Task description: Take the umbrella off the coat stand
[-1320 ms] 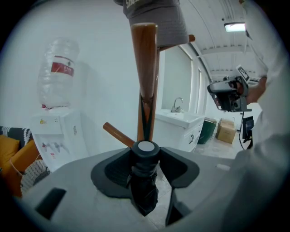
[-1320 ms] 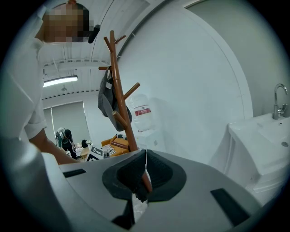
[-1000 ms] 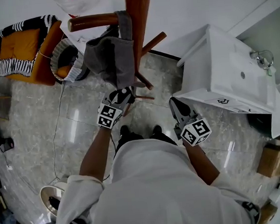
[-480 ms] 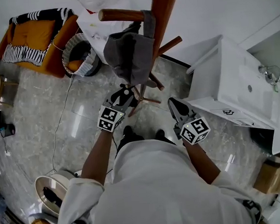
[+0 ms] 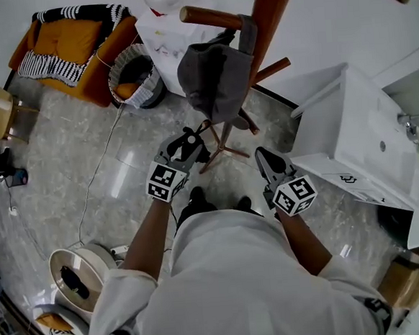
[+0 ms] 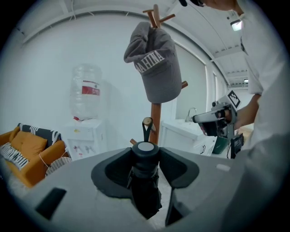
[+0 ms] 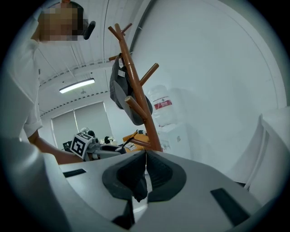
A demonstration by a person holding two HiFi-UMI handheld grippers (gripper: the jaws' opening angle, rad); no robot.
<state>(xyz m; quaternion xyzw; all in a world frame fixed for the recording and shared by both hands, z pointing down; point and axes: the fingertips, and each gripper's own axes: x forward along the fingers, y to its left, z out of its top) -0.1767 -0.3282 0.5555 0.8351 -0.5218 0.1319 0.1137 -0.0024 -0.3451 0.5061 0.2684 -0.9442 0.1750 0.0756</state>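
"Two tongs, one umbrella. Which pair has it?"

"The left tongs [image 5: 182, 145] are clenched round the folded black umbrella [image 6: 145, 156], just below its round end cap. The right tongs [image 5: 265, 162] are pressed together on nothing, held off to the side of the coat stand [image 6: 156, 120]."

"Where is the umbrella?"

"Low down, just beside the stand's pole. Its strap loop [image 6: 145, 132] runs up to the tip of a short peg [image 6: 147, 121]. I cannot tell whether the loop goes round the peg or only passes in front of it."

"How will it handle?"

"Light, I'd judge. It should be stiff along the shaft, while the folded fabric is soft and likely slippery, so a hold near the hard cap looks sound. The strap is limp and could snag unless it is lifted along the peg's upward tilt."

"Any room to move?"

"A grey cap [image 6: 156, 68] hangs on a higher peg directly above, so a tall lift risks brushing it. The white cabinet [image 5: 351, 137] stands apart on the right. The floor [image 5: 123, 170] on the person's side is open, so drawing back looks safest."
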